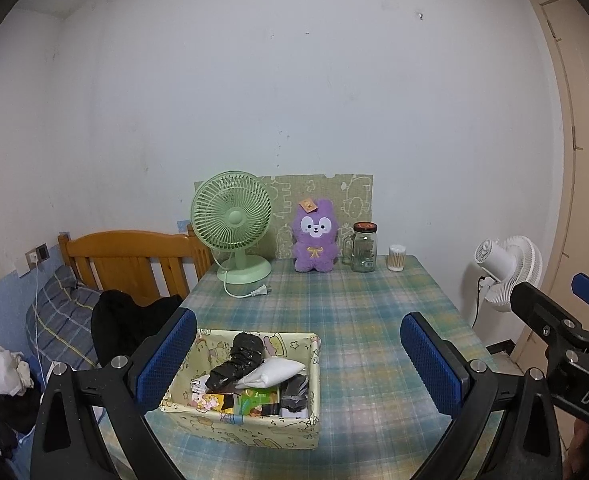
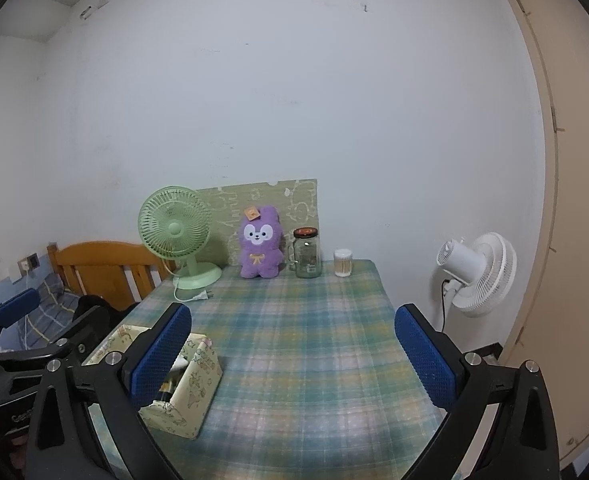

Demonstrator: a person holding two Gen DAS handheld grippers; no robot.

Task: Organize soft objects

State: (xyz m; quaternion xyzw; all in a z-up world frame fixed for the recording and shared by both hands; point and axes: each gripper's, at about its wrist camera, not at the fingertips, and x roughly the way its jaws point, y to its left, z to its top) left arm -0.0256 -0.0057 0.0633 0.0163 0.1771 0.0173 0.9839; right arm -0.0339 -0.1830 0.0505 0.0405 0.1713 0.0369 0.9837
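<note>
Blue padding lines the fingers of both grippers, and each pair is held spread wide with nothing between them. The left gripper (image 1: 298, 364) is raised above the near part of a plaid tablecloth (image 1: 366, 320), and a patterned fabric box (image 1: 250, 390) is seen between its fingers, nearer the left finger (image 1: 166, 356). Inside the box are packed soft items: a dark rolled bundle (image 1: 240, 356), a white folded cloth (image 1: 274, 372) leaning beside it, and smaller packets along the near wall. The right gripper (image 2: 292, 356) is held over bare cloth, with the same box partly hidden behind its left finger (image 2: 160, 354). Beyond both sets of fingertips, at the far edge of the table, a purple plush toy (image 1: 315, 236) is propped upright between a green desk fan (image 1: 234, 228) and a glass jar (image 1: 364, 248), with a small tub of cotton swabs (image 1: 397, 258) just beside the jar.
</note>
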